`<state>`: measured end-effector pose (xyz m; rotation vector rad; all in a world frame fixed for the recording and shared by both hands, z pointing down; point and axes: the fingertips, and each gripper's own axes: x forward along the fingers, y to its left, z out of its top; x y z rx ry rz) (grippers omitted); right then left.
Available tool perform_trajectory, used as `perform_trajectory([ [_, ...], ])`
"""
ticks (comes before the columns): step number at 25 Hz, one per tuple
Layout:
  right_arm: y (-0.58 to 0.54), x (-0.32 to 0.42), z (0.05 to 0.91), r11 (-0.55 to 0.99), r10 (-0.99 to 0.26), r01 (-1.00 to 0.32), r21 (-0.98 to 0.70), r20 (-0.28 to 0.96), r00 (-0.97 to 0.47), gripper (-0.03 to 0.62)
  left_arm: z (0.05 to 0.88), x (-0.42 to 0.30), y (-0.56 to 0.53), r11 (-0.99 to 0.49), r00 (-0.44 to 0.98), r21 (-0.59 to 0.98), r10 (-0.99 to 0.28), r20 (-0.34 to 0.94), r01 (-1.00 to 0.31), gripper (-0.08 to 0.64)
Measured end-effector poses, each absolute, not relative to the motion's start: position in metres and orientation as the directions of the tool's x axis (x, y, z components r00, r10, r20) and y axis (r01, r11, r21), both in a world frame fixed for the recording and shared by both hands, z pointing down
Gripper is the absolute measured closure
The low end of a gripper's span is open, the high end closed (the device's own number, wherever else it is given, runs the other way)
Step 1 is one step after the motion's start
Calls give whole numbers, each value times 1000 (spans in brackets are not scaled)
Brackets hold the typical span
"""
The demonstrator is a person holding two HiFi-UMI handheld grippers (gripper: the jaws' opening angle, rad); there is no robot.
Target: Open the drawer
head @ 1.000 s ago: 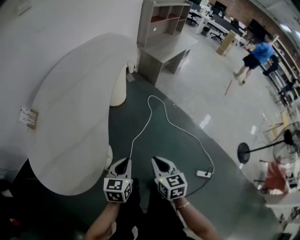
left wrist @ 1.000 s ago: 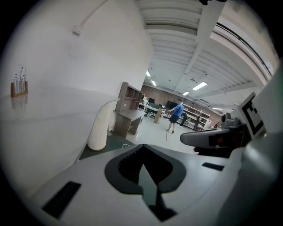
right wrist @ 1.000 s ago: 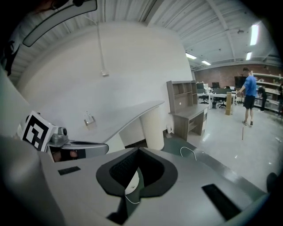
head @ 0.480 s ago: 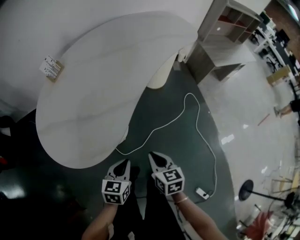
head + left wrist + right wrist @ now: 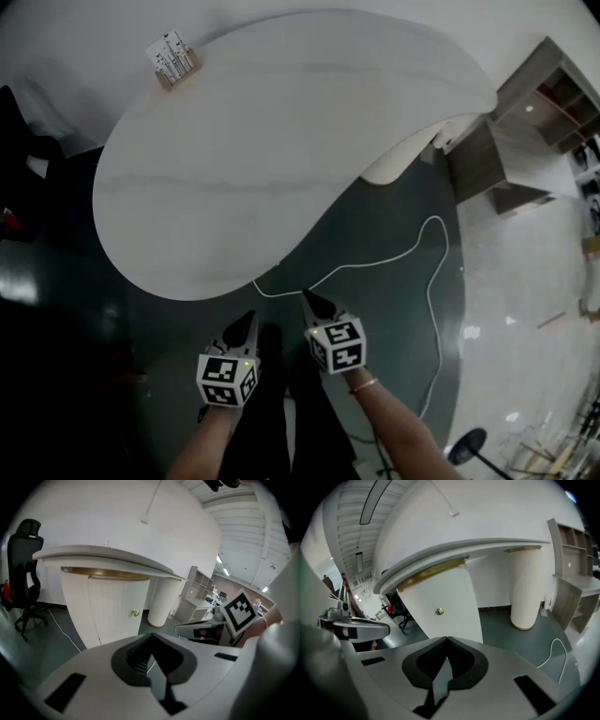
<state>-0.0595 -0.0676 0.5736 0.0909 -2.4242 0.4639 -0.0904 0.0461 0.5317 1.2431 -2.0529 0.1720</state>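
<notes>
Aim is what the step in hand calls for: neither tool has reached the drawer, so the task looks to be at the approach. The left tool (image 5: 246, 321) and the right tool (image 5: 309, 300) hang side by side above the dark green floor (image 5: 384, 319). They are just short of the near edge of the white, curved, kidney-shaped surface (image 5: 281, 141). Both have their jaws pressed together with nothing between them.

The drawer's tall white front panel (image 5: 445, 592) stands beneath that surface, under a brass-coloured trim band, and is out of sight in the head view. Its small round brass knob (image 5: 439, 611) shows just above the jaw tips in the right gripper view. The same knob (image 5: 135, 613) shows in the left gripper view.

To do this well, one tool should part its jaws before arriving and come in level with the knob. It should then close squarely on the knob and pull straight outward, not sideways. A thin white cable (image 5: 394, 258) lies on the floor nearby and is worth stepping round.

The front faces outward toward the person, with the knob pointing at the tools. As seen, the panel is taller than wide, so its long axis is upright. Whether it slides or swings cannot be told.
</notes>
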Motion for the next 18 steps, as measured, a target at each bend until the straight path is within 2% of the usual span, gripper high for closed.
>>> perform_trajectory([
  [9,-56,-107,679,953,56,-161,-258,670,-740,589,588,-116,47,539,-319,212,-724,612,-815,557],
  [18,-47,-141,734,961,76,-130,-242,688,-721,588,629,-136,37,506,-299,177,-718,629,-844,557],
])
